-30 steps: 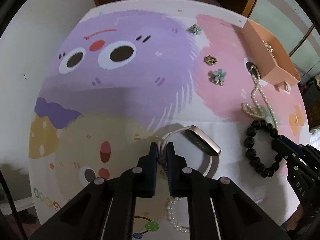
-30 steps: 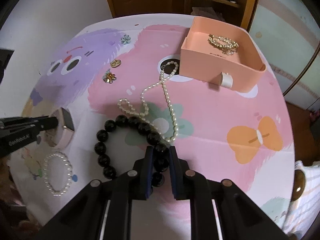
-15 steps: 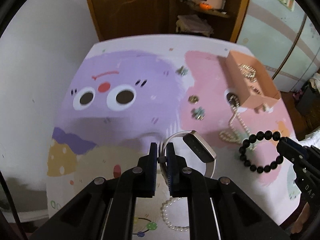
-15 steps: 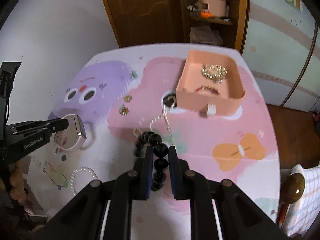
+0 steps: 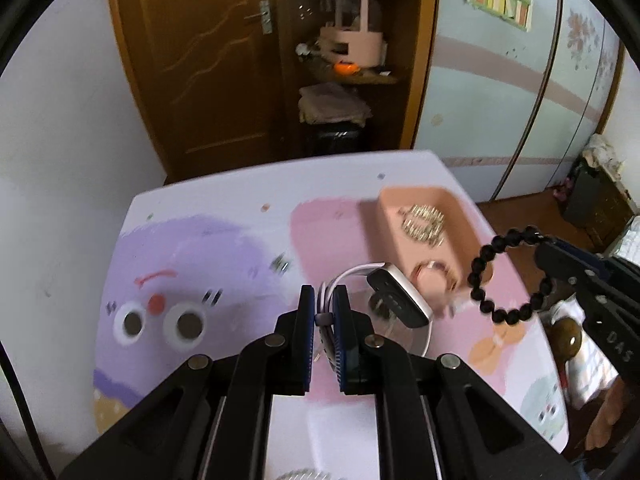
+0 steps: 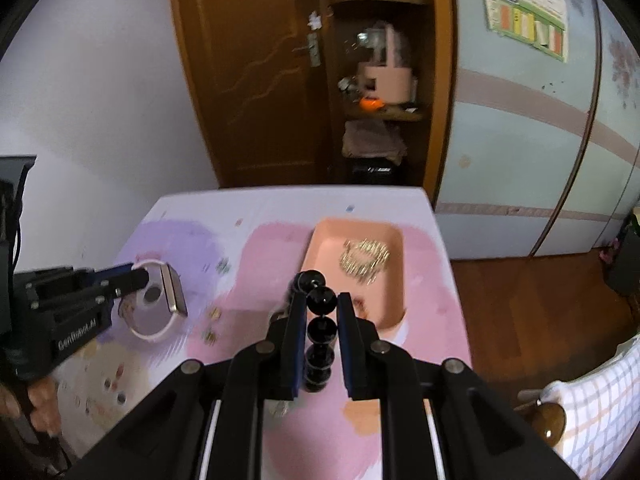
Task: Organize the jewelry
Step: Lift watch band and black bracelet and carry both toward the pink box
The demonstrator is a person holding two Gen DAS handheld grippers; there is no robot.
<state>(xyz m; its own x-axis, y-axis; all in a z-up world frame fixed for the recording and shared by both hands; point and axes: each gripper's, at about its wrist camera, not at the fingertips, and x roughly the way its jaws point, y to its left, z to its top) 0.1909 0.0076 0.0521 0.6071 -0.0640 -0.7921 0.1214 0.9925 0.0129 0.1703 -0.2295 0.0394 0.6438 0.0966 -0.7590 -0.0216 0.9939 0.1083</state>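
My left gripper (image 5: 324, 304) is shut on the white strap of a watch (image 5: 400, 300) with a rose-gold case, held high above the table. It also shows at the left of the right wrist view (image 6: 170, 290). My right gripper (image 6: 318, 312) is shut on a black bead bracelet (image 6: 320, 328), which hangs in the air at the right of the left wrist view (image 5: 500, 276). The pink tray (image 6: 324, 248) lies below on the table and holds a gold chain bracelet (image 6: 366, 260) and a rose ring-like piece (image 5: 434, 274).
The table carries a cartoon mat (image 5: 192, 264) in purple and pink. Small earrings (image 6: 212, 324) lie on it between the grippers. A pearl piece (image 5: 304, 474) shows at the near edge. A wooden door (image 5: 200, 60) and shelf stand behind the table.
Both grippers have risen well above the table with the watch and the black bracelet, and moved toward the pink tray. The table now looks smaller and farther.
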